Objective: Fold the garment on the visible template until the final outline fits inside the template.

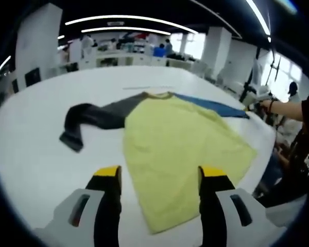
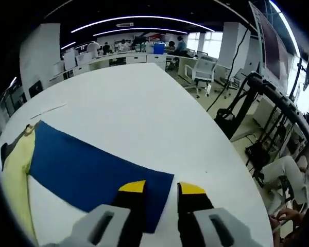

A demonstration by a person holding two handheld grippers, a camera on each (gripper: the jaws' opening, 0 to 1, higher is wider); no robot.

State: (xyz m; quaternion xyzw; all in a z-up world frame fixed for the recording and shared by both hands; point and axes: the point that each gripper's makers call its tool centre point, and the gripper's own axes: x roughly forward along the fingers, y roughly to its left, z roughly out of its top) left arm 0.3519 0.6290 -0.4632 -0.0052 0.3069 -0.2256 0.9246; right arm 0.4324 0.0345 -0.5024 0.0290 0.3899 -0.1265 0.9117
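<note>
A long-sleeved shirt lies flat on the white table [image 1: 36, 154]. Its body is yellow [image 1: 175, 149], one sleeve is dark grey and bent [image 1: 92, 117], and the other sleeve is blue [image 1: 211, 105]. My left gripper [image 1: 160, 175] is open just above the table, its yellow-tipped jaws on either side of the shirt's lower hem. In the right gripper view the blue sleeve [image 2: 87, 167] runs across the table from the yellow body [image 2: 18, 175]. My right gripper [image 2: 162, 188] is open, with the sleeve's cuff end lying between its jaws.
A thin pale line [image 1: 144, 87] marks the table beyond the collar, also visible as a thin line [image 2: 49, 109] past the sleeve. A person in black [image 1: 298, 144] stands at the table's right edge. Chairs [image 2: 203, 69] and a black stand [image 2: 268, 98] sit beyond the table.
</note>
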